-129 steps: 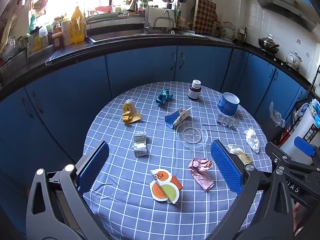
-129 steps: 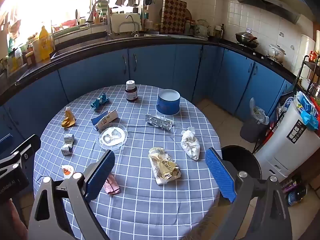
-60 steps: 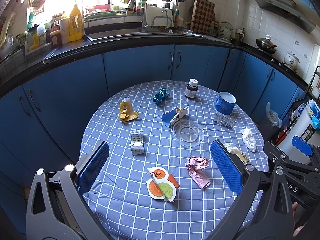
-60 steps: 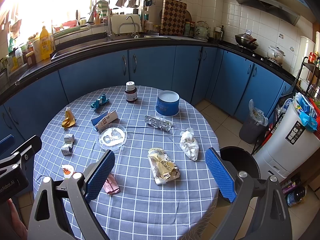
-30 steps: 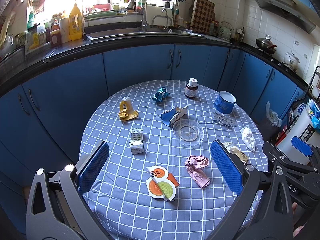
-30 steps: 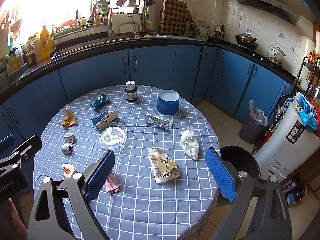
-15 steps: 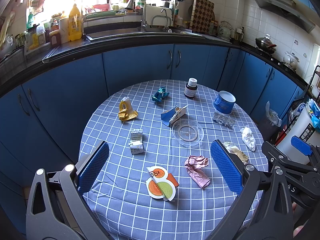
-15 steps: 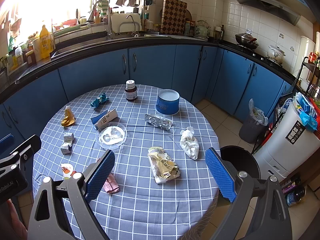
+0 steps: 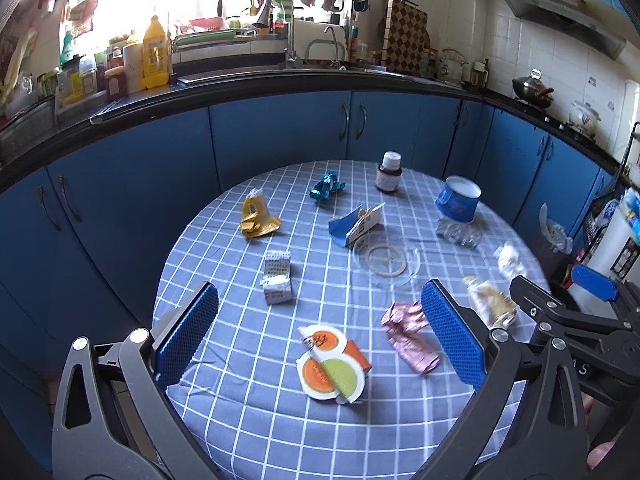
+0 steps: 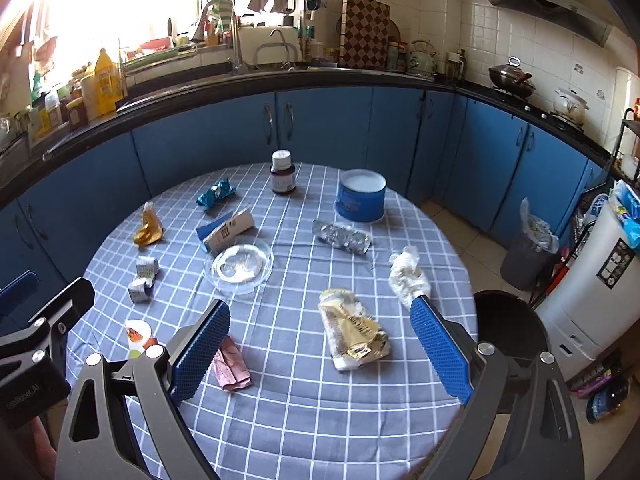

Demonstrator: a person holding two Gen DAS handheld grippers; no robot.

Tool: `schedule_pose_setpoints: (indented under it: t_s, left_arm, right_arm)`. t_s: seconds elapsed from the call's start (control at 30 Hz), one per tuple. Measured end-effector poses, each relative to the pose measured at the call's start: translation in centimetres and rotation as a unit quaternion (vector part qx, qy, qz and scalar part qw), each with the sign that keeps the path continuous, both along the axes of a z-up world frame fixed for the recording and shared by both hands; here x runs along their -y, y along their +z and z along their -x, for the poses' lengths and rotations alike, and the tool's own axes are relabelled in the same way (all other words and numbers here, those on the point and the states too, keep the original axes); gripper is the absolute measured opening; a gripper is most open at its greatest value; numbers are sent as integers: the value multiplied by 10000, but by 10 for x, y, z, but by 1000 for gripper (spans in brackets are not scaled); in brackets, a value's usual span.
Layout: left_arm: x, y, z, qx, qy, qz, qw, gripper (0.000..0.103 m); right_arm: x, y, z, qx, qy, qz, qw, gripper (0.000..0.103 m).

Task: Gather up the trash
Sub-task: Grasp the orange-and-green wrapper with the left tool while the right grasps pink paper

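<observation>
Trash lies scattered on a round table with a blue checked cloth (image 9: 224, 320). In the left wrist view: an orange and green round pack (image 9: 332, 366), a pink wrapper (image 9: 408, 336), a small white carton (image 9: 276, 278), a yellow wrapper (image 9: 256, 216). My left gripper (image 9: 320, 338) is open and empty above the near edge. In the right wrist view: a cream wrapper (image 10: 354, 330), a white crumpled tissue (image 10: 408, 274), a foil pack (image 10: 342, 236). My right gripper (image 10: 320, 354) is open and empty above the cream wrapper.
A clear glass dish (image 10: 240, 266), a blue tub (image 10: 360, 196), a brown bottle (image 10: 282, 174), a blue carton (image 10: 226, 230) and a teal wrapper (image 10: 216, 194) are on the table. A black bin (image 10: 508, 332) stands right of the table. Blue cabinets curve behind.
Both grippers have drifted very slightly; the view has shifted a little. Nothing on the table has moved and both grippers stay open.
</observation>
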State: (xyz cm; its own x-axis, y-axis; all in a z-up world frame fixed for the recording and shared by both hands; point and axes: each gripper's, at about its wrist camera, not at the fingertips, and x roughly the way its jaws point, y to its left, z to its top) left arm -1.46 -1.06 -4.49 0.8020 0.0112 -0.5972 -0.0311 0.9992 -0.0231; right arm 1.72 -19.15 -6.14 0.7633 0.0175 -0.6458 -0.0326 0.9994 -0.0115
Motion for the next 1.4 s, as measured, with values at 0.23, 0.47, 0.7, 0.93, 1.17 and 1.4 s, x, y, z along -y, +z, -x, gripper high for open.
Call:
schedule_pose_setpoints:
  t_s: [0.23,0.47,0.7,0.93,1.17,1.4]
  left_arm:
    - [10,-54,2,-296,-110,-597,9977,100]
    - [-7,-85,-19,-824,-88,-231,9963,100]
    - [-25,-87,-29,-878,-135,126,9960,88]
    - [-49,-79,-38,-874,-140,388,9953,36]
    - [-64,-80,-41,-967,-279,905,9908,32]
    - [-66,-77,-44,-981,-349,1052,9890,29]
  right_arm:
    - [-16,-43,-8,-314,264,317,9987,89]
    - [-20,-57,-19,-433,389,273,9979,89]
    - [-28,-67,-32,-629,603,-12,9962,89]
    - [-61,-71,-38,-629,1112,-6,9918,89]
    - [-81,-80,-53,-850,1471,-262,9851,36]
    - [-83,-76,-49,-760,1469,-173,9861,23]
